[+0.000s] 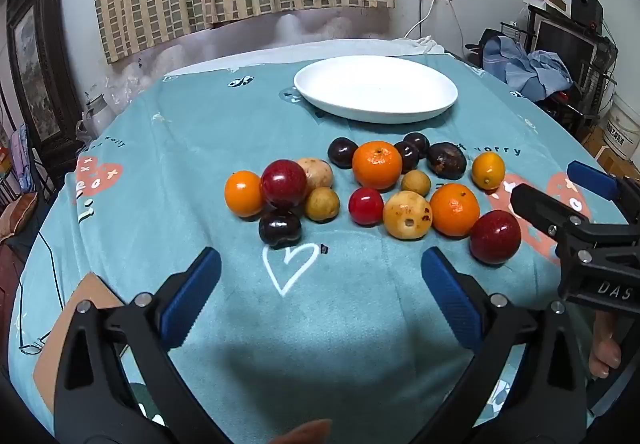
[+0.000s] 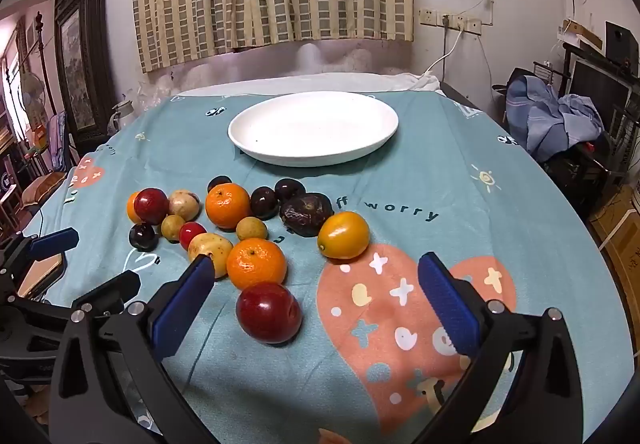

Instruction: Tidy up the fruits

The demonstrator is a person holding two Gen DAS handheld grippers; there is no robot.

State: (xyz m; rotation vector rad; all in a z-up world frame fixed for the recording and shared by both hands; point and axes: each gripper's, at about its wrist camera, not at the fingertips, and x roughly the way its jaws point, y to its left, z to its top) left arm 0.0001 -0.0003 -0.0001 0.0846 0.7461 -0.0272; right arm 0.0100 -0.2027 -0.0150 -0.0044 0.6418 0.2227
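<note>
While I held both tools short of the fruit, the white plate (image 1: 376,89) at the far side of the teal tablecloth (image 1: 200,148) held nothing; every fruit lay on the cloth in a loose cluster between the plate and my grippers. My left wrist view showed the cluster head-on: an orange (image 1: 377,165) near its middle, a second orange (image 1: 454,209) nearer me, a red plum (image 1: 495,237) at the near right edge, and a dark plum (image 1: 280,230) at the near left. That view also caught the right gripper (image 1: 560,190) from the side, entering at the right. My right wrist view alone showed a yellow kumquat (image 2: 343,234) lying apart on the right, beside a wrinkled dark fruit (image 2: 306,214), and a peach heart print (image 2: 404,324) under my fingers. The left gripper (image 1: 320,284) stood wide open over a white heart outline (image 1: 291,268), grasping and touching nothing. The right gripper (image 2: 316,292) was likewise spread wide and unloaded, with the red plum (image 2: 269,312) lying just ahead, between its fingers and apart from both.
</note>
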